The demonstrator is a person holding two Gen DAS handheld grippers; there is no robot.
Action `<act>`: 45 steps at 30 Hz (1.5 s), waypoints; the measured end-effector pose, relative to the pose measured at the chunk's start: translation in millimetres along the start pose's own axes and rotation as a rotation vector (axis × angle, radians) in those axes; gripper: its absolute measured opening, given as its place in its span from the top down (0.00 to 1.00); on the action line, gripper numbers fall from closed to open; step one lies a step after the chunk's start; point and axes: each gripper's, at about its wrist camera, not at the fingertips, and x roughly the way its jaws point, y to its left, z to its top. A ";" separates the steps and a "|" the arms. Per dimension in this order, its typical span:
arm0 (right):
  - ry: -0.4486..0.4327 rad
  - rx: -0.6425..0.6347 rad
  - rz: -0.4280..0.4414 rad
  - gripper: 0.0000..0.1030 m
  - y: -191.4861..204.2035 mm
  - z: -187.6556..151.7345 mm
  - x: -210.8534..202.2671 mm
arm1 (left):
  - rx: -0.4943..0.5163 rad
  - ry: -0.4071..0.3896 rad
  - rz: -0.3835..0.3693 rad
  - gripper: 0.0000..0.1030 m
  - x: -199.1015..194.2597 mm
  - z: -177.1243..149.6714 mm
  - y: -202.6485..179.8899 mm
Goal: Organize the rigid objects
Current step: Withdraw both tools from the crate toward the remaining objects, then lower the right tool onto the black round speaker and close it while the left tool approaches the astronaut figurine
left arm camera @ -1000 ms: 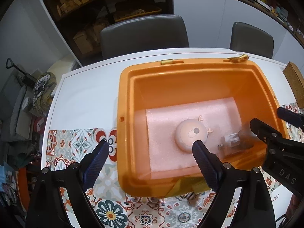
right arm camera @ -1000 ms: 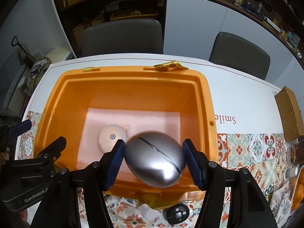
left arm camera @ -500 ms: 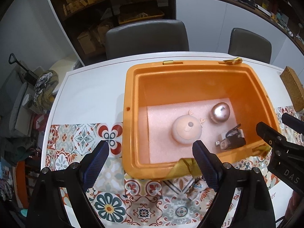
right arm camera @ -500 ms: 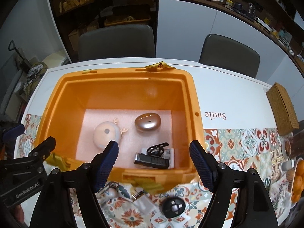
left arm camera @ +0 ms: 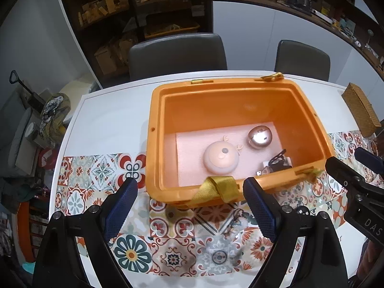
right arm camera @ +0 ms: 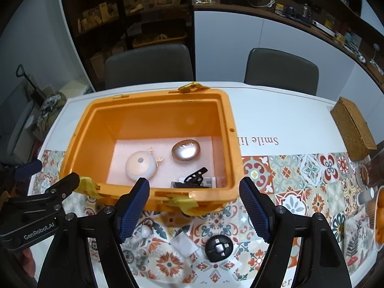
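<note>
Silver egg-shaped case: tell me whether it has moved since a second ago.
Yes. The silver egg-shaped case left the right gripper and now lies in the orange bin.

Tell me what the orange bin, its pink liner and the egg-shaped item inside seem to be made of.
Orange bin: looks like moulded plastic, semi-gloss, with rounded rim and soft reflections on its walls. Pink liner: probably foam sheet, matte and finely textured. Egg-shaped item: metallic, polished finish with a bright glare spot; metal or coated plastic, cannot tell which.

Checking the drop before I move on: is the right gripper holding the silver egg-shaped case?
No, the right gripper is open and empty, and the silver case lies on the pink foam inside the orange bin.
</note>
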 end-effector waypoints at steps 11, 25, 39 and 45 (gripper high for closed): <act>-0.007 0.026 0.017 0.25 -15.8 -30.1 -14.7 | 0.014 0.001 0.000 0.12 -5.0 -27.0 -14.4; 0.024 0.019 0.013 0.25 -28.2 -72.9 -7.9 | 0.000 0.046 -0.020 0.12 5.8 -67.0 -29.8; 0.062 0.027 0.021 0.25 -36.6 -101.7 9.4 | 0.005 0.100 -0.028 0.12 22.3 -91.2 -44.3; 0.094 0.031 0.021 0.25 -40.3 -111.9 20.7 | 0.018 0.136 -0.034 0.12 34.7 -99.3 -51.0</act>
